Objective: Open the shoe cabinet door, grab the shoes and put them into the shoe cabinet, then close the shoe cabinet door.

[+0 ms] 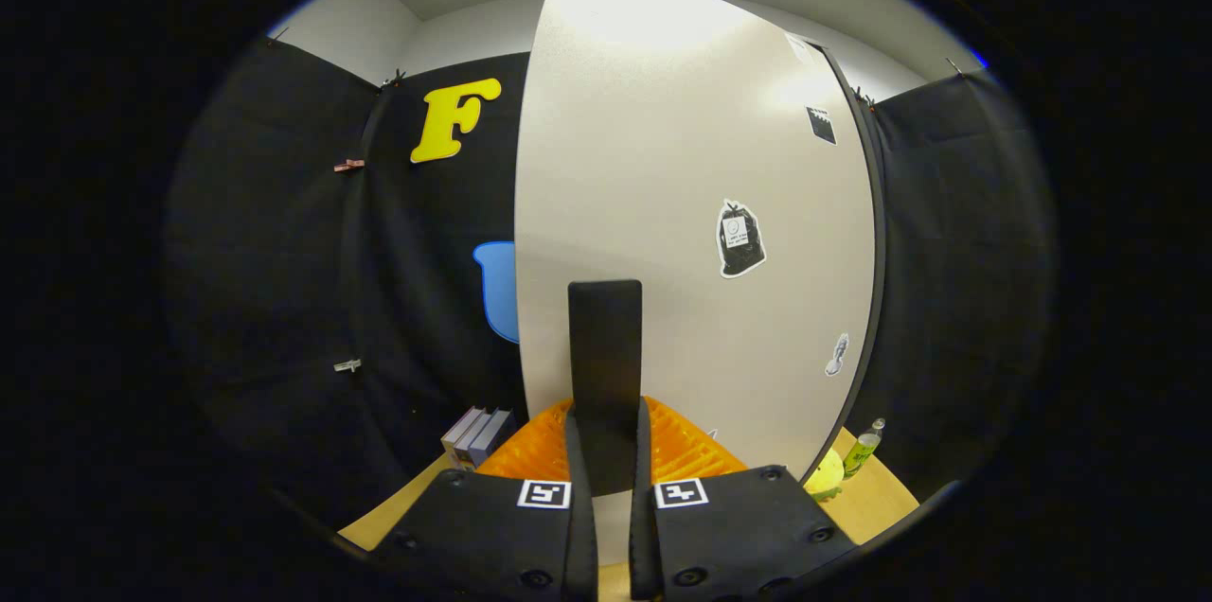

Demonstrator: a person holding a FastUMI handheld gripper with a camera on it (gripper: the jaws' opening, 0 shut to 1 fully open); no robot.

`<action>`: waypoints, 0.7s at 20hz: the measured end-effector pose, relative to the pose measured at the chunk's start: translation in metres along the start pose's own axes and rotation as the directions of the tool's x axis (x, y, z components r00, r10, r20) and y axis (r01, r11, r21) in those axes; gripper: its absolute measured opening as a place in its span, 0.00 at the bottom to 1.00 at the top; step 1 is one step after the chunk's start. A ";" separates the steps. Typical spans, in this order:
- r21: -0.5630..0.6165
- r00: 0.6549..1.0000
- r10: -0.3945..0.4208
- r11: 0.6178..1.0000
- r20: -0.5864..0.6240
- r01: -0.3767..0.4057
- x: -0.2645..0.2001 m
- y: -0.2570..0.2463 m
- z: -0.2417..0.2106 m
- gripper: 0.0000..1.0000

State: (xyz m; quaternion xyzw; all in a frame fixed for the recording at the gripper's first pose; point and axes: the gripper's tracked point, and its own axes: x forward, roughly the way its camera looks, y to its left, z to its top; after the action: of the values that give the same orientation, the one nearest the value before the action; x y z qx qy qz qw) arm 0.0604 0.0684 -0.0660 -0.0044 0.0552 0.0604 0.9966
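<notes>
Far left: booth wall cloth (284, 252) hanging behind, with small clips (348, 166) pinned to it. Low against the cloth: a few books (476, 436) standing on the wooden table (876, 503), just left of the fingers. Centre: shoe cabinet door (663, 204), pale and flat, standing upright directly ahead and carrying a dark bag-shaped sticker (740, 239). Black upright handle (605, 365) projecting from the door, rising from between the fingers. Gripper (612, 488) sitting narrow, both fingers pressing against the handle's lower end. Orange ribbed item (682, 451) lying just beyond the fingers at the door's foot; identity unclear. Right, past the door's edge: yellow-green round object (826, 474) and small bottle (864, 448) resting on the table.
</notes>
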 end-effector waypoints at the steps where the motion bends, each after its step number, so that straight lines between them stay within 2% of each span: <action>1: -0.005 1.000 0.015 1.000 -0.003 -0.015 -0.008 -0.003 -0.001 0.17; 8: -0.006 0.994 0.109 0.994 -0.022 -0.109 -0.058 -0.034 0.000 0.17; 14: 0.013 0.992 0.129 0.992 0.011 -0.129 -0.105 -0.080 0.003 0.17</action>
State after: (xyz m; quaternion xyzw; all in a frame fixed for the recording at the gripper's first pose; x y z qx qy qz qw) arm -0.0331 -0.0240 -0.0516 0.0061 0.0509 0.1243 0.9909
